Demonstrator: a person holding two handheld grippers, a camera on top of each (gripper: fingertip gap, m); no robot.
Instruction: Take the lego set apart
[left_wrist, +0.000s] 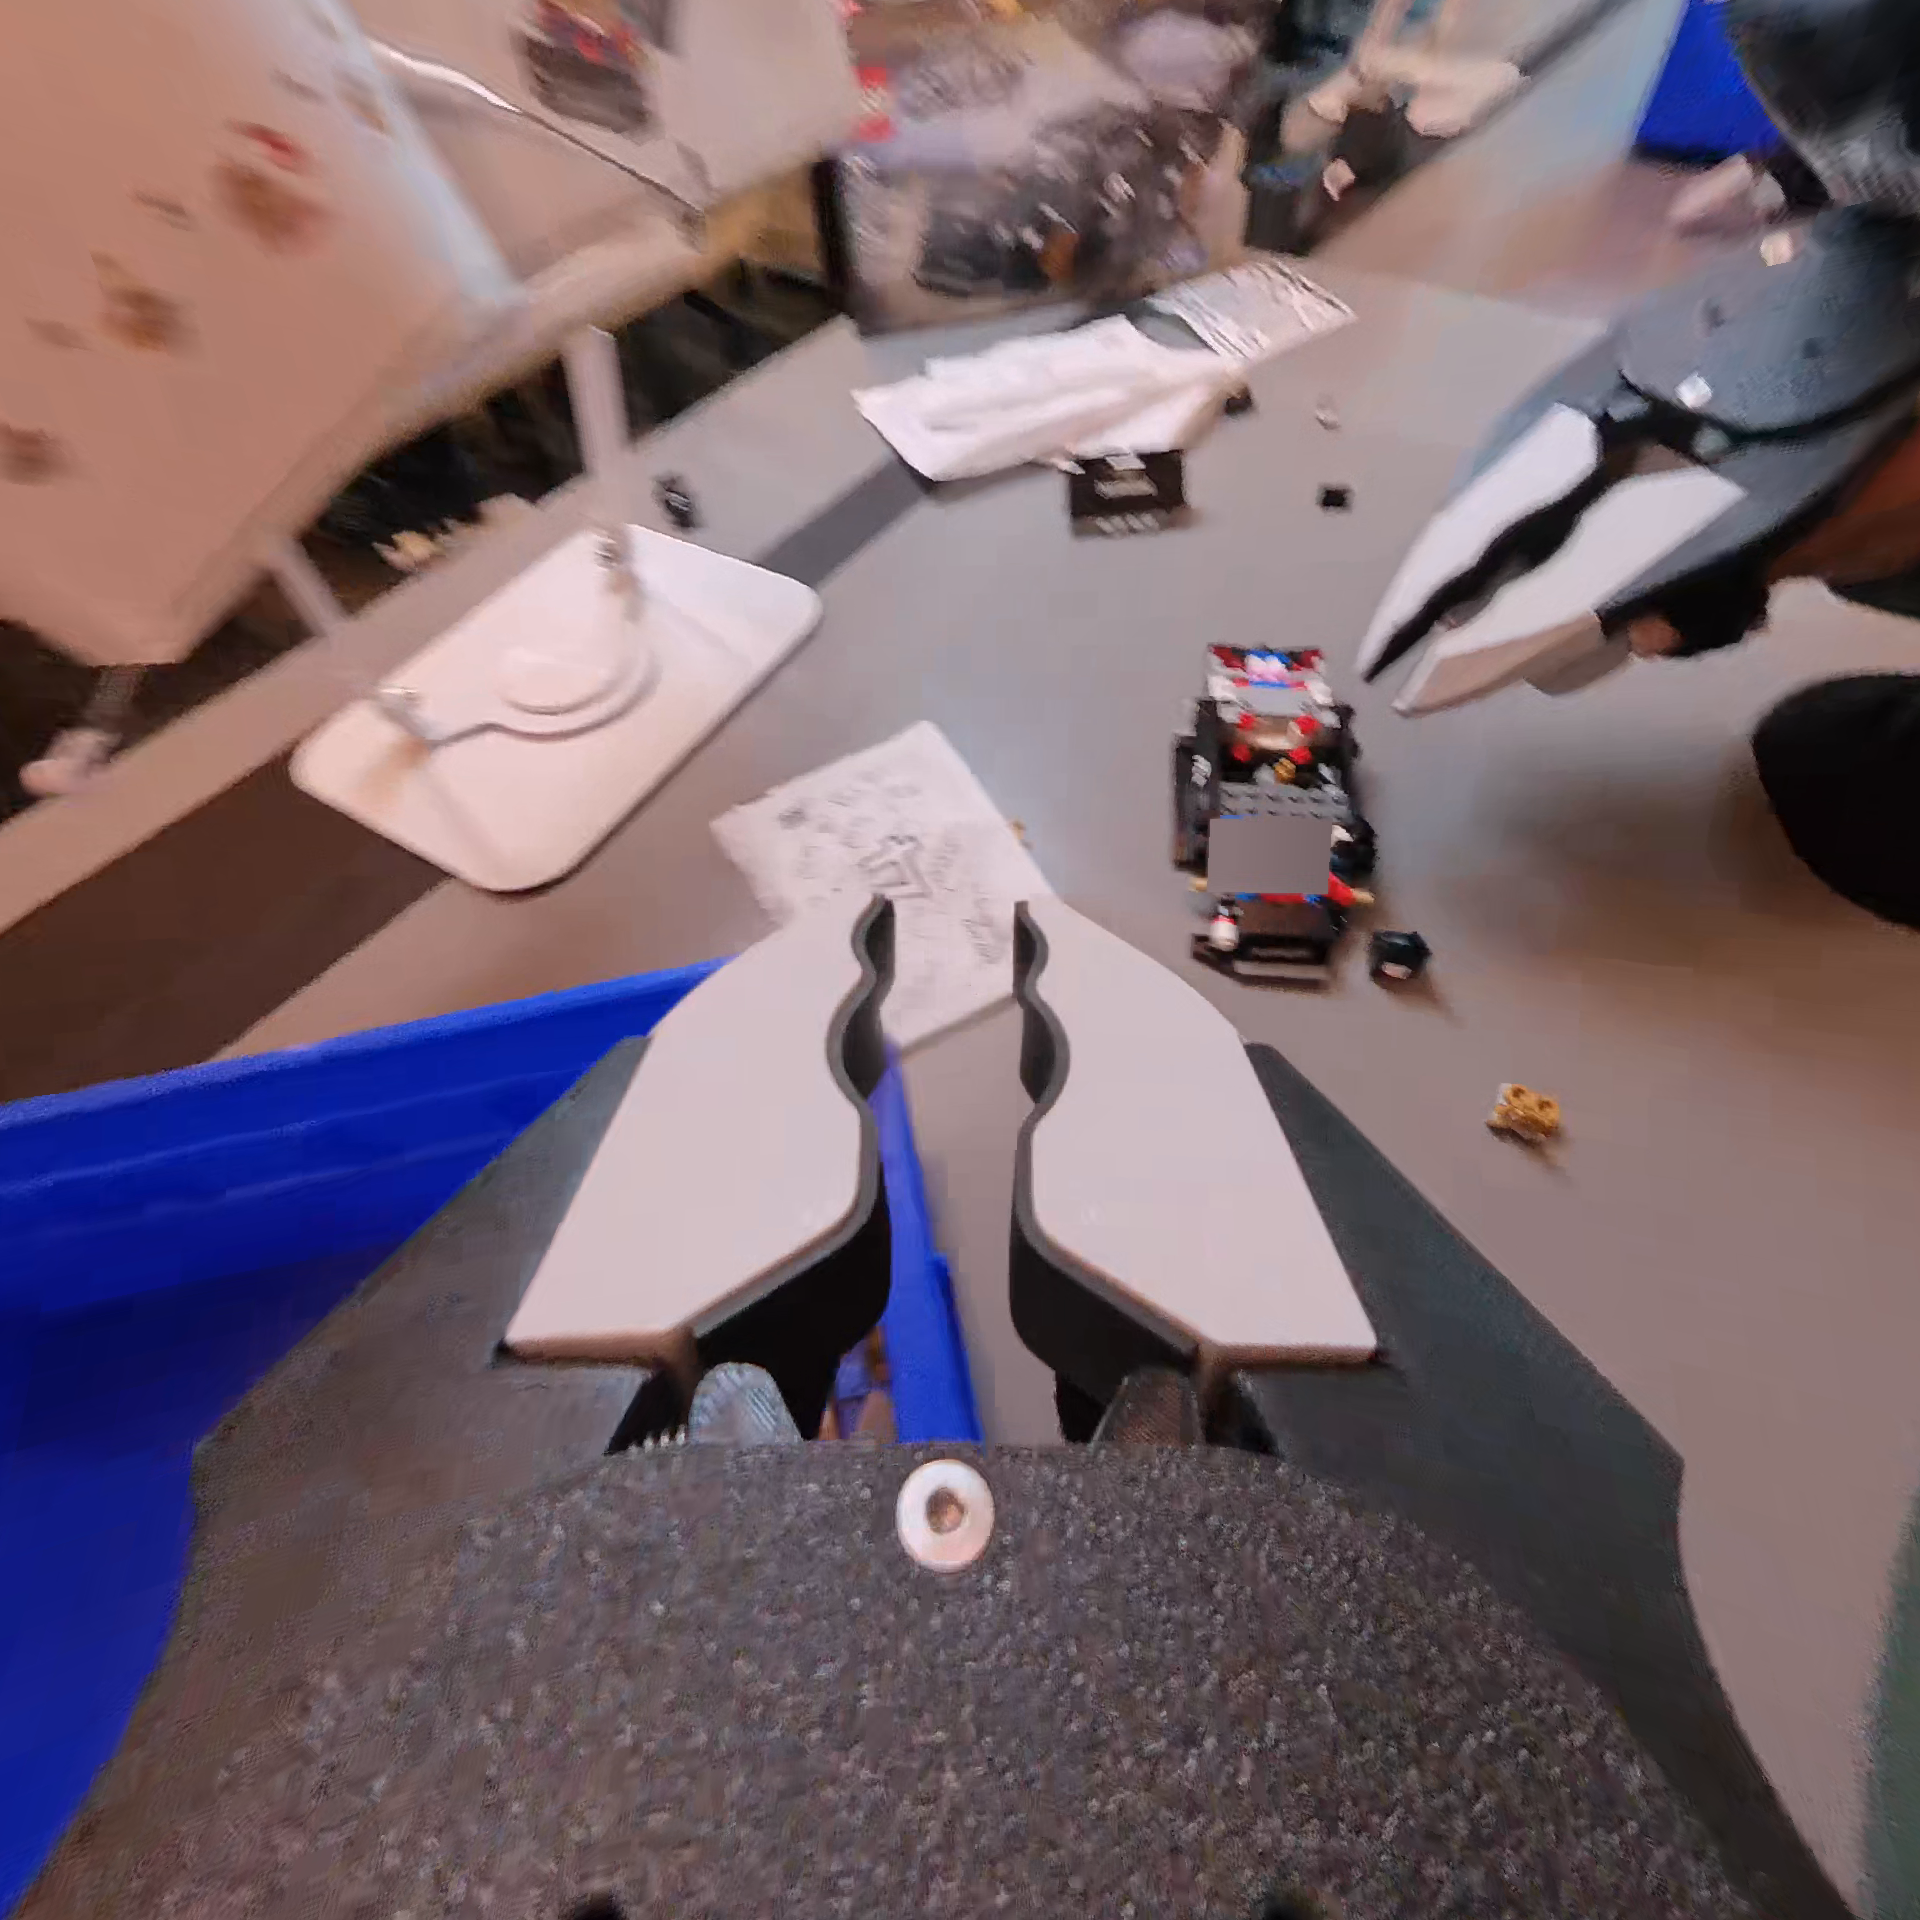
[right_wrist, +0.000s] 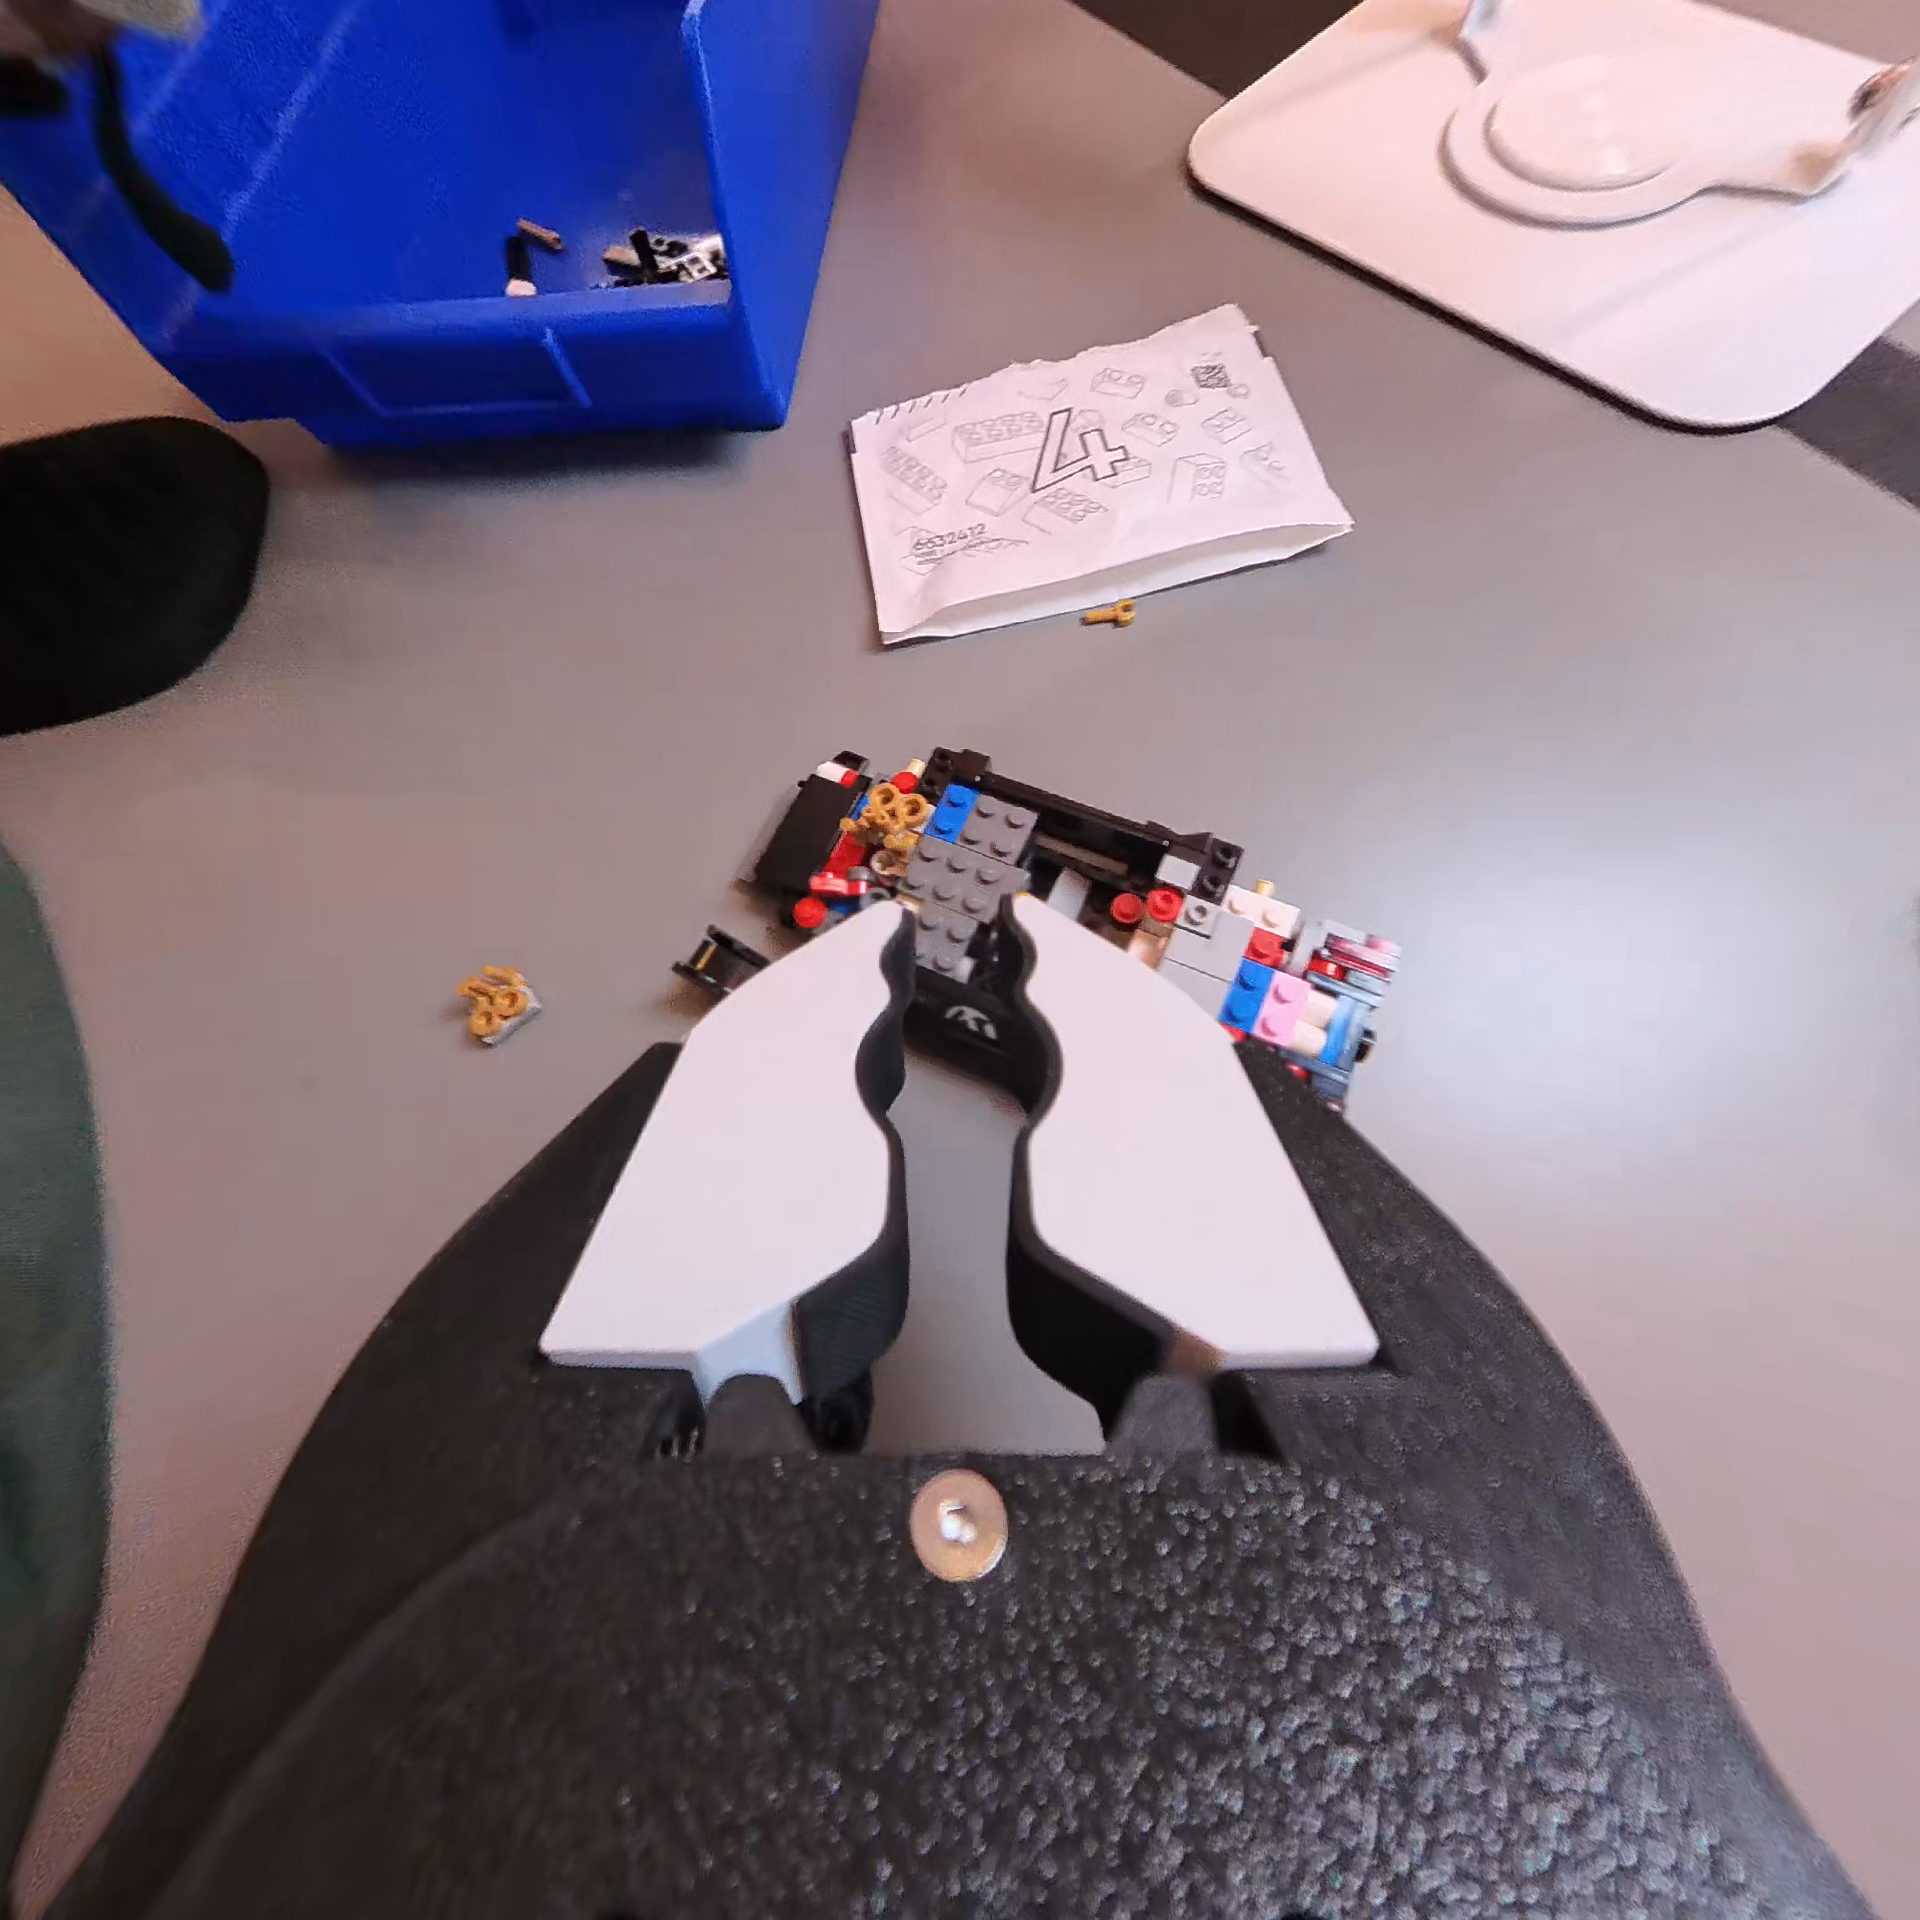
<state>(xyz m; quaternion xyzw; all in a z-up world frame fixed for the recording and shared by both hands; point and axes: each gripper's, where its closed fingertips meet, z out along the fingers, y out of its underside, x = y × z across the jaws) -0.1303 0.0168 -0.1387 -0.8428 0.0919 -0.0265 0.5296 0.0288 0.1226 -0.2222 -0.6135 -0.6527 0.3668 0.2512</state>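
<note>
the lego set (right_wrist: 1049, 883), a partly dismantled black build with grey, red, blue and pink bricks, lies on the grey surface (right_wrist: 1558, 831). the right gripper (right_wrist: 956, 925) hangs just over its near edge, jaws released with a clear gap and nothing between them. the left gripper (left_wrist: 951, 925) is over the corner of the blue bin (right_wrist: 468, 343), well apart from the set, jaws likewise released and empty. a few small dark pieces lie inside the bin. a printed paper bag (right_wrist: 1091, 468) lies between bin and set, with a tiny gold piece (right_wrist: 1110, 615) at its edge. a gold cluster on a grey plate (right_wrist: 499, 1003) and a small black piece (right_wrist: 717, 958) sit left of the set. a white stand base (right_wrist: 1610, 281) is farther off.
</note>
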